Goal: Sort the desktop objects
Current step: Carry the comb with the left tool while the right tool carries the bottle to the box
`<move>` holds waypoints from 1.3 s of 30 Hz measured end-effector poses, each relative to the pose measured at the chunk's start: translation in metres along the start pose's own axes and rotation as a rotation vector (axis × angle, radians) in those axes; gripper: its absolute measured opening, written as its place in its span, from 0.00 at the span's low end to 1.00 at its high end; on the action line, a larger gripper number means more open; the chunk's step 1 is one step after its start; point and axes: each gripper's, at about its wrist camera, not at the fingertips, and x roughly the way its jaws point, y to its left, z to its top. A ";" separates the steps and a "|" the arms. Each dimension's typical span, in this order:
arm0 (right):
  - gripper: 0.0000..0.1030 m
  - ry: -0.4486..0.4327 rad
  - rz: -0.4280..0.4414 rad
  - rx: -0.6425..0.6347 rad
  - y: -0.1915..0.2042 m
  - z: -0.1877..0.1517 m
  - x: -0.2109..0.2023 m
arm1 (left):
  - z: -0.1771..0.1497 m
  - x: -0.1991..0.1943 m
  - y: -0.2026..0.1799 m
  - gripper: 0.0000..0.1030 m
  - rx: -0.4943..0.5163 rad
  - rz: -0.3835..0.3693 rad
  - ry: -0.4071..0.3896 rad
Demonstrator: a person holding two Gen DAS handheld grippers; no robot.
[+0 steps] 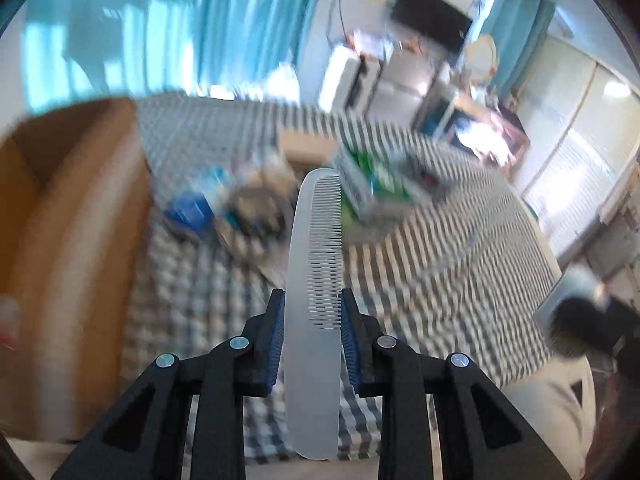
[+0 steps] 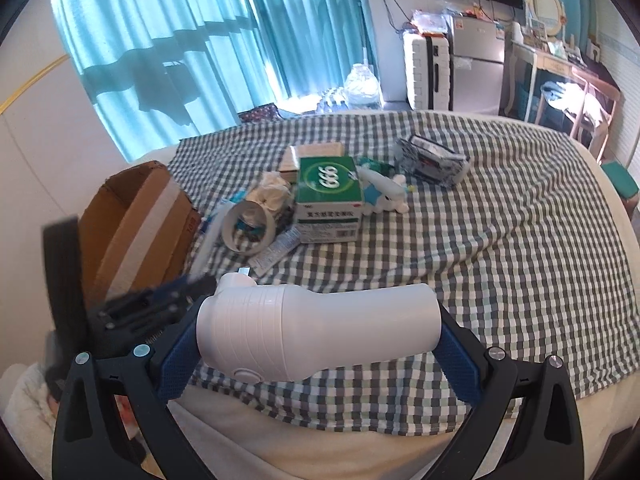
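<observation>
My left gripper (image 1: 312,295) is shut on a translucent white comb (image 1: 316,264), which sticks out past the blue pads and hangs above the checked cloth (image 1: 420,264). Its background is motion-blurred. My right gripper (image 2: 320,320) is shut on a white bottle-shaped plastic device (image 2: 320,332) held lengthwise between its pads near the bed's front edge. In the right wrist view the left gripper (image 2: 188,284) shows blurred at the left beside the open cardboard box (image 2: 136,220), with the comb (image 2: 208,244) in it.
A pile lies mid-cloth: a green box (image 2: 328,196), a tape roll (image 2: 248,228), a tube (image 2: 276,250), a white-blue plush toy (image 2: 384,192) and a patterned pouch (image 2: 436,160). The checked cloth (image 2: 520,260) stretches to the right. Curtains, a suitcase and furniture stand behind.
</observation>
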 end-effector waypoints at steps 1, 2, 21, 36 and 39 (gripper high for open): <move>0.98 -0.006 0.008 -0.008 0.006 0.002 -0.003 | 0.010 -0.013 0.002 0.26 -0.002 0.012 -0.037; 0.98 -0.011 0.018 -0.016 0.012 0.004 -0.005 | 0.020 -0.026 0.005 0.26 -0.006 0.019 -0.067; 0.98 0.033 0.453 -0.197 0.230 0.062 0.048 | 0.015 -0.112 0.197 0.27 -0.251 0.272 -0.142; 1.00 0.107 0.455 -0.128 0.251 0.072 0.094 | -0.005 -0.106 0.228 0.83 -0.352 0.354 -0.087; 1.00 0.104 0.454 -0.122 0.252 0.078 0.092 | -0.007 -0.110 0.219 0.83 -0.352 0.363 -0.099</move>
